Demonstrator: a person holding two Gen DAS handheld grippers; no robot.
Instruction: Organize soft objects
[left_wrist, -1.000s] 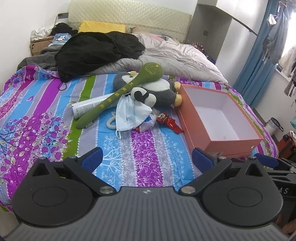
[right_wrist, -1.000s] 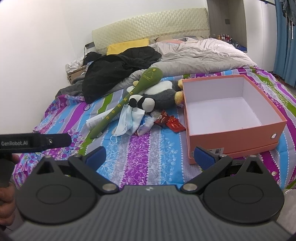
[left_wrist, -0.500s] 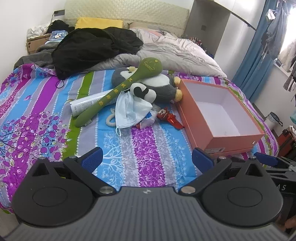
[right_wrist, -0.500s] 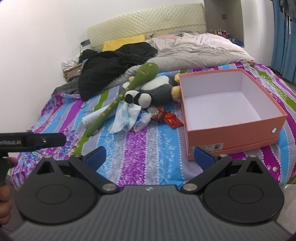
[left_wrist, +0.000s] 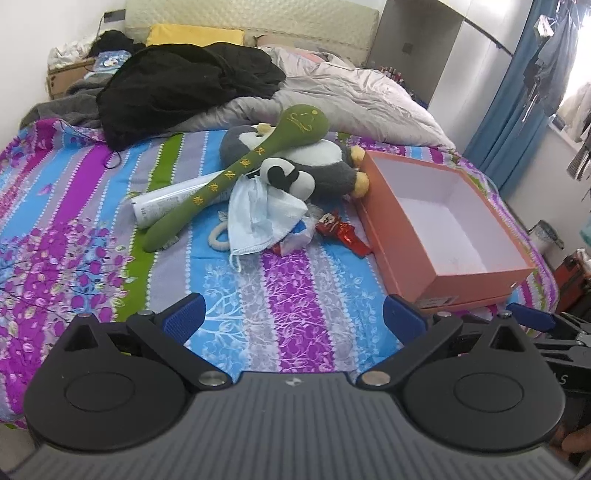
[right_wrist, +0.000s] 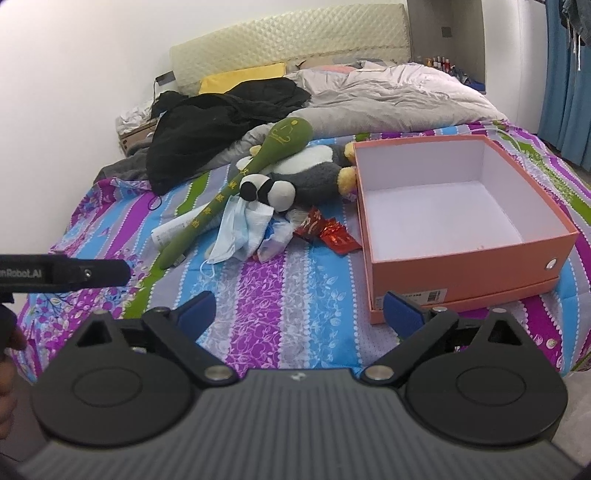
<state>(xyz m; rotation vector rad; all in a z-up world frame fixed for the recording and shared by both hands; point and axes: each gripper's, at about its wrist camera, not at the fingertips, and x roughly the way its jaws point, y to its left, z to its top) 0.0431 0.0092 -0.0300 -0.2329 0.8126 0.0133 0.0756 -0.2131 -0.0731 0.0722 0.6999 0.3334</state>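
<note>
Soft toys and clutter lie heaped on a striped floral bedspread (left_wrist: 92, 206) as two handheld grippers hover over the bed's near edge. The left gripper (left_wrist: 293, 314) has its blue-padded jaws spread wide with nothing between them; the right gripper (right_wrist: 299, 308) is likewise wide apart and empty.

At mid-bed, a long green plush mallet (left_wrist: 243, 166) rests slantwise across a grey-and-white penguin plush (left_wrist: 325, 158), its handle reaching down over a white tube (left_wrist: 166, 199). A small panda plush (left_wrist: 286, 177) sits against the penguin's front. Just below it, crumpled blue face masks (left_wrist: 255, 218) spill toward the near edge, with a pale ring (left_wrist: 218, 236) beside them and red snack wrappers (left_wrist: 341, 232) to their right.

An open orange box (right_wrist: 461, 273) with a white interior stands just right of the pile, its far corner close to the penguin's yellow feet. Behind, a black garment (right_wrist: 221, 122) and a grey duvet (right_wrist: 388, 96) cover the head of the bed. In the right wrist view, the left gripper's black body (right_wrist: 62, 273) juts in from the left.
</note>
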